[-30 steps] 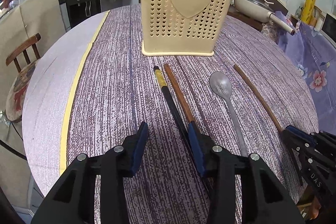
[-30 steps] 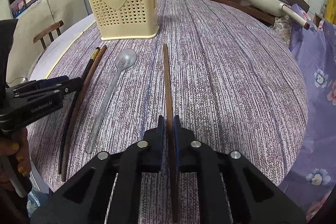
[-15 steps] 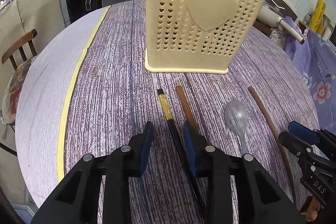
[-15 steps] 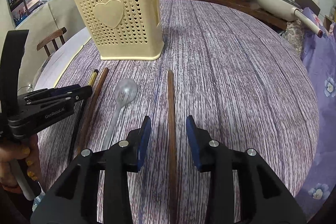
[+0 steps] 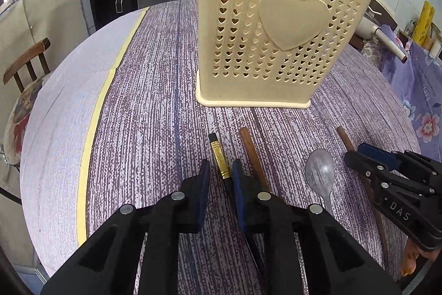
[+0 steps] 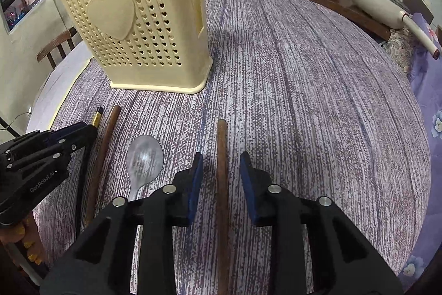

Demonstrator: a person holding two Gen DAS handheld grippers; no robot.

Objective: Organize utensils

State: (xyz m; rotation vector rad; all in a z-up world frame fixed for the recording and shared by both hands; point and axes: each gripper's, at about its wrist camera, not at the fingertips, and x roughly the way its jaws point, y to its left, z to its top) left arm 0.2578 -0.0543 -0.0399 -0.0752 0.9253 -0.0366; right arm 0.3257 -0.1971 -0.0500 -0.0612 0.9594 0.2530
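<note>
Both tools are sliding closer to the cream utensil holder (image 5: 279, 26), each narrowing around a chopstick.
Left tool (image 5: 219, 179) is nearly pinching the black gold-banded chopstick (image 5: 219, 159); right tool (image 6: 221, 170), spread, is straddling the brown chopstick (image 6: 221, 151) untouched; centre each before squeezing.

Utensil holder (image 5: 279, 46) stands on table (image 6: 317, 90), behind a row lying on it. Left to right: black chopstick (image 5: 219, 159), wooden chopstick (image 5: 252, 154) just beside, spoon (image 6: 143, 159), second wooden chopstick (image 6: 221, 156) apart.
</note>
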